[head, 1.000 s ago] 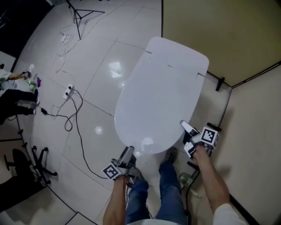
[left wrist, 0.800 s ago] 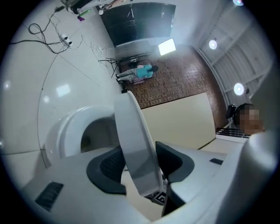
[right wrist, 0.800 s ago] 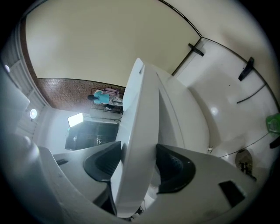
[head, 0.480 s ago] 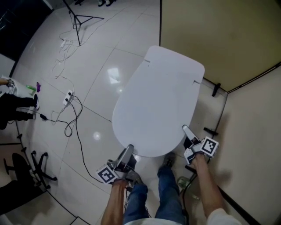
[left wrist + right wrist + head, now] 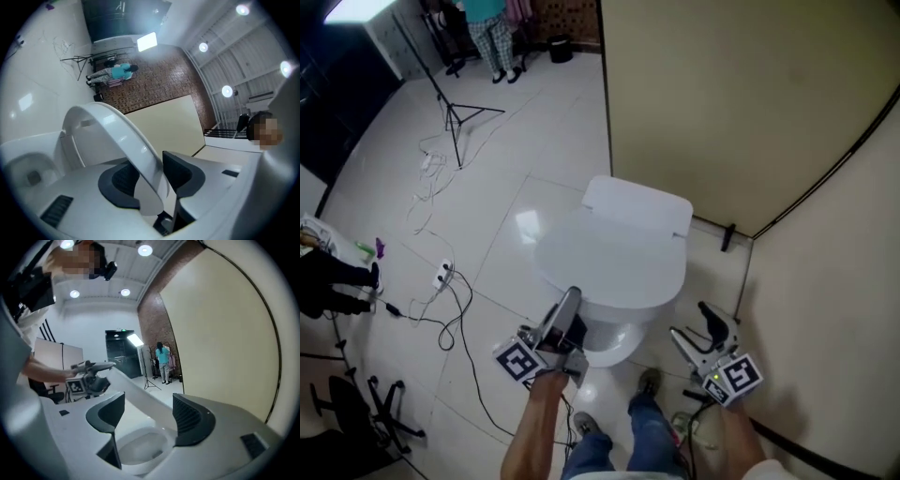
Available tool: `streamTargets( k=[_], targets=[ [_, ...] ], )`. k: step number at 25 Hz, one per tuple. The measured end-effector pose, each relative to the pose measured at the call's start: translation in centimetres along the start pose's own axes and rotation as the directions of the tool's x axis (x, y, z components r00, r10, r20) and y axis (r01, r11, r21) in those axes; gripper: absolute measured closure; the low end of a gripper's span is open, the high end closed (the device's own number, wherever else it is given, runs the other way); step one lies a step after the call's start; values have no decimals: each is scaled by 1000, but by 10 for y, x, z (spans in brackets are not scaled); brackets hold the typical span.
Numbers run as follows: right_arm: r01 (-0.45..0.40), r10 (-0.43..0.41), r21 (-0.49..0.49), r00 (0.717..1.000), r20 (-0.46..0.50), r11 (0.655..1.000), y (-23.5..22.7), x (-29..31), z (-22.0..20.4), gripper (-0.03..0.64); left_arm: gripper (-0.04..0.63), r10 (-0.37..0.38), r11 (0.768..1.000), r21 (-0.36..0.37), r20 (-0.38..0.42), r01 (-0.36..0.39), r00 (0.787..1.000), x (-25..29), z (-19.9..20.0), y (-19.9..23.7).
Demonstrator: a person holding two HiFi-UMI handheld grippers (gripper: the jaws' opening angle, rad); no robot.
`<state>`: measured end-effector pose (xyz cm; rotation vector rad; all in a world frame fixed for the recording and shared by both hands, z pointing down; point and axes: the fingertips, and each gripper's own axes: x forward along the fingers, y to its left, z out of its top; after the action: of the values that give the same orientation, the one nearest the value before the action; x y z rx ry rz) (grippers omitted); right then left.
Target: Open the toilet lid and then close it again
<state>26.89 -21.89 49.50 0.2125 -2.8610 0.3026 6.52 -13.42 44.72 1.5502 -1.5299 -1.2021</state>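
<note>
The white toilet lid point(image 5: 614, 255) is tilted up at its front edge, hinged at the back. My left gripper point(image 5: 572, 296) is shut on the lid's front rim; its jaws have just been closing on it. In the left gripper view the lid point(image 5: 112, 131) runs between the dark pads point(image 5: 180, 173), with the bowl point(image 5: 28, 171) showing beneath. My right gripper point(image 5: 692, 322) hangs to the right of the toilet, apart from it, open and empty; its jaws have just been opening. The right gripper view shows the raised lid point(image 5: 140, 397), the bowl point(image 5: 140, 446) and the left gripper point(image 5: 96, 369).
Beige partition walls point(image 5: 722, 94) close in behind and to the right of the toilet. Cables point(image 5: 455, 309) and a power strip point(image 5: 443, 273) lie on the tiled floor at left, with a tripod stand point(image 5: 455, 111) farther off. The person's shoes point(image 5: 649, 382) stand by the toilet's base.
Both grippers rose. The left one closed on the lid's front rim and lifted it. The right one came away from the lid's side, rolled and opened wider.
</note>
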Motion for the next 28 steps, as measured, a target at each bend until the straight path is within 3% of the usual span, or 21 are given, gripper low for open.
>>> streamTargets(
  k=[5, 7, 12, 20, 24, 28],
  targets=[
    [3, -1, -187, 1000, 8, 982, 0, -16, 30, 307, 442, -54, 998, 33, -9, 54, 998, 95, 38, -23],
    [15, -17, -215, 1000, -6, 977, -8, -22, 34, 307, 443, -79, 996, 44, -2, 79, 997, 135, 50, -24],
    [72, -76, -189, 997, -16, 979, -35, -43, 42, 307, 440, -65, 998, -15, 44, 66, 997, 228, 80, -21],
    [138, -147, -167, 988, -44, 976, -75, -69, 40, 307, 431, 54, 993, -106, 93, -44, 994, 341, 107, 10],
    [158, -170, -161, 983, -64, 974, -80, -77, 35, 307, 430, 102, 983, -166, 126, -81, 987, 369, 114, 26],
    [173, -185, -160, 980, -67, 972, -78, -83, 26, 307, 428, 111, 975, -209, 144, -79, 983, 363, 114, 31]
  ],
)
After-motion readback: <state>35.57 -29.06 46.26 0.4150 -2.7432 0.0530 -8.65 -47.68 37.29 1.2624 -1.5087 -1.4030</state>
